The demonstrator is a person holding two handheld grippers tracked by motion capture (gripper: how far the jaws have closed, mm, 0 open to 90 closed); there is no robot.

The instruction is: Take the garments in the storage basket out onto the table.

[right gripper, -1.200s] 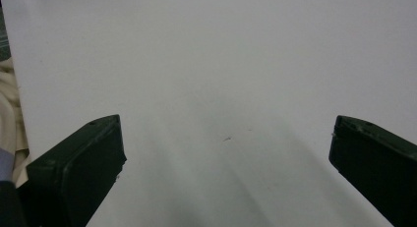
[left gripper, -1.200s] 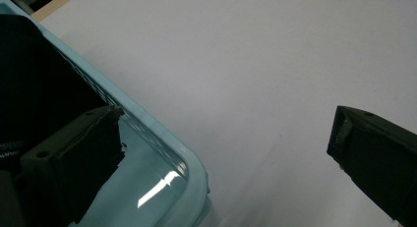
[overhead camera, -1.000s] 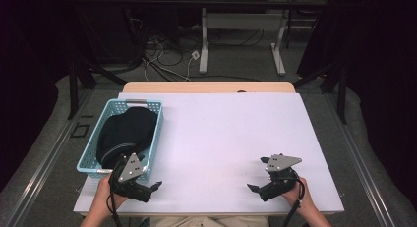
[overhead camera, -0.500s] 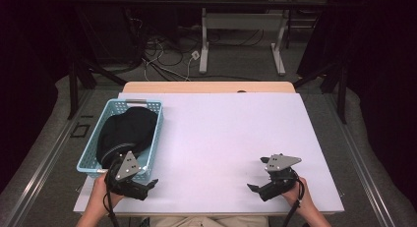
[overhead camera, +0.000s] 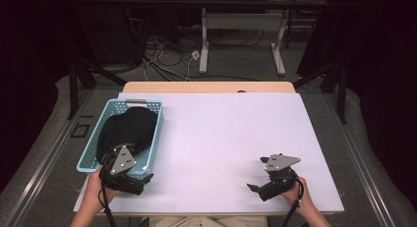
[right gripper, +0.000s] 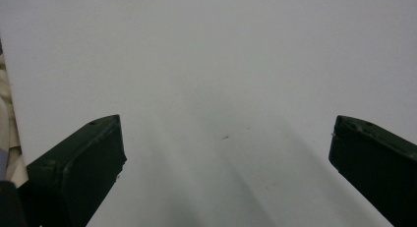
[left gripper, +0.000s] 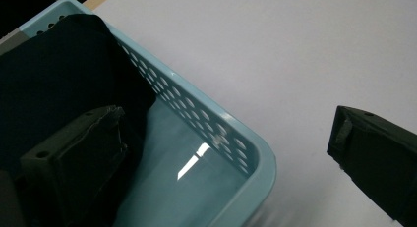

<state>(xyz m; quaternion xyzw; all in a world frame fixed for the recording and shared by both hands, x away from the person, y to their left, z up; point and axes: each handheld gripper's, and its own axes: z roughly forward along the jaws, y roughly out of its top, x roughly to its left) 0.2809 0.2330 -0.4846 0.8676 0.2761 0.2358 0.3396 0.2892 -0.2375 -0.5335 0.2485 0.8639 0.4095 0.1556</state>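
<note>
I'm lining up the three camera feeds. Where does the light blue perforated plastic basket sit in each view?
High view: light blue perforated plastic basket at table's left, holding black cloth.
Left gripper view: its near corner at lower centre-left.
Right gripper view: bare white tabletop between the jaws.
Shared landmark: the white tabletop.

We've got a basket on the table's left side, cloth in it, grippers near us.
</note>
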